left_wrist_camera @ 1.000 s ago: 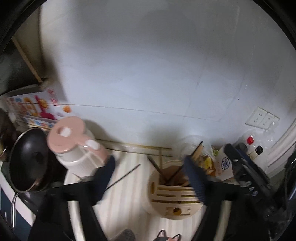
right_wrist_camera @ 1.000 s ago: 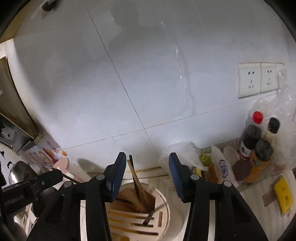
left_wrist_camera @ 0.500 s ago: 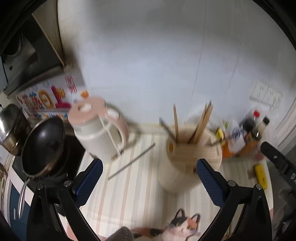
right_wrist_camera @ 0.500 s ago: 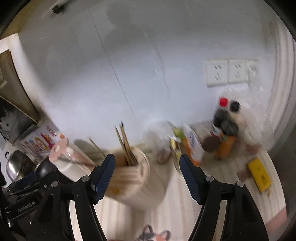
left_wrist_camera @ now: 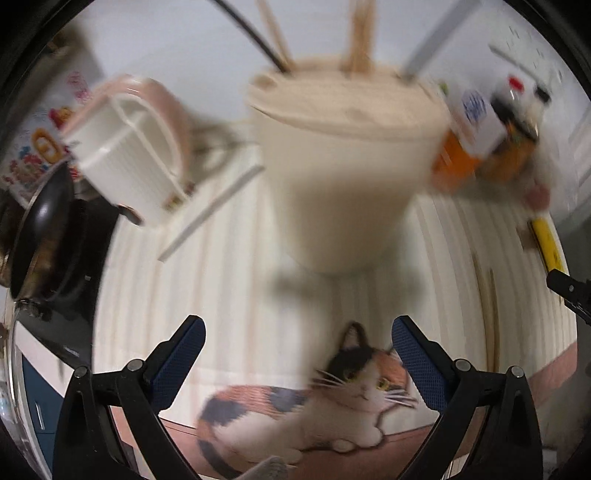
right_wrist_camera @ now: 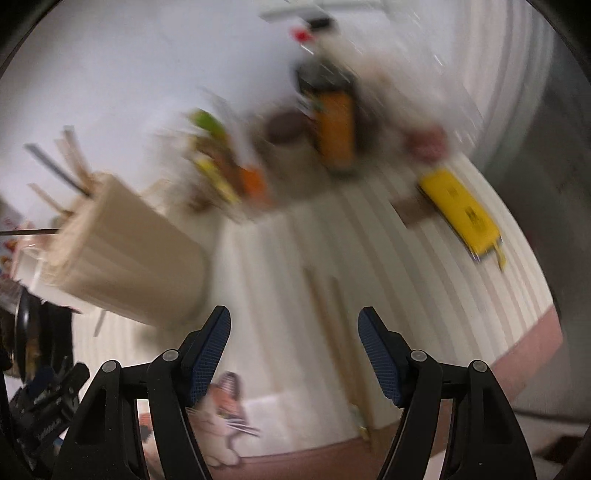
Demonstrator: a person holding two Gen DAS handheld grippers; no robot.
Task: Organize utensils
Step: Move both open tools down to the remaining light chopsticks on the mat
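Note:
A cream utensil holder [left_wrist_camera: 343,166] stands on the striped mat with several chopsticks [left_wrist_camera: 360,33] sticking out of its top; it also shows in the right wrist view [right_wrist_camera: 122,254]. A loose metal chopstick [left_wrist_camera: 210,214] lies on the mat left of the holder. A pair of wooden chopsticks [right_wrist_camera: 332,321] lies on the mat ahead of my right gripper [right_wrist_camera: 293,354], which is open and empty. My left gripper [left_wrist_camera: 297,360] is open and empty, low in front of the holder. Both views are blurred.
A pink-lidded white kettle [left_wrist_camera: 125,147] and a black pan [left_wrist_camera: 44,229] stand left of the holder. Sauce bottles [right_wrist_camera: 334,125] and packets [right_wrist_camera: 225,177] crowd the back right by the wall. A yellow box [right_wrist_camera: 460,210] lies at right. The mat [left_wrist_camera: 236,314] has a cat picture [left_wrist_camera: 332,398] at its front edge.
Both grippers have dropped from above the holder and pulled back toward the mat's front edge. The right gripper has swung right over the wooden chopsticks. Both stay open.

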